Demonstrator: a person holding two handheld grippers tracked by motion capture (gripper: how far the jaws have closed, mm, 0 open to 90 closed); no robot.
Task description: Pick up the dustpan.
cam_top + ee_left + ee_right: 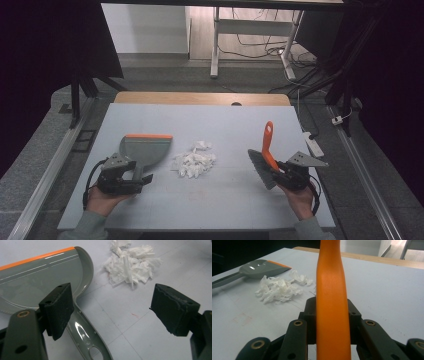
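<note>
A grey dustpan [145, 146] with an orange lip lies flat at the left of the pale mat [225, 200]. My left gripper [141, 179] stands open over the dustpan's handle [86, 336], which passes under the left jaw without being clamped. A pile of torn white paper [194, 161] sits mid-table; it appears as paper [131, 265] ahead of the open left gripper [112, 297]. My right gripper [277, 170] is shut on the orange handle of a brush [268, 145], whose grey bristles [261, 170] point down to the mat. The handle [332, 297] rises between the jaws of the right gripper [332, 308].
The mat covers a wooden table whose far edge [200, 98] shows bare. A white power strip [314, 145] lies off the table's right side. White desk legs [215, 45] and floor cables [300, 60] stand beyond. Metal rails [55, 165] run along both sides.
</note>
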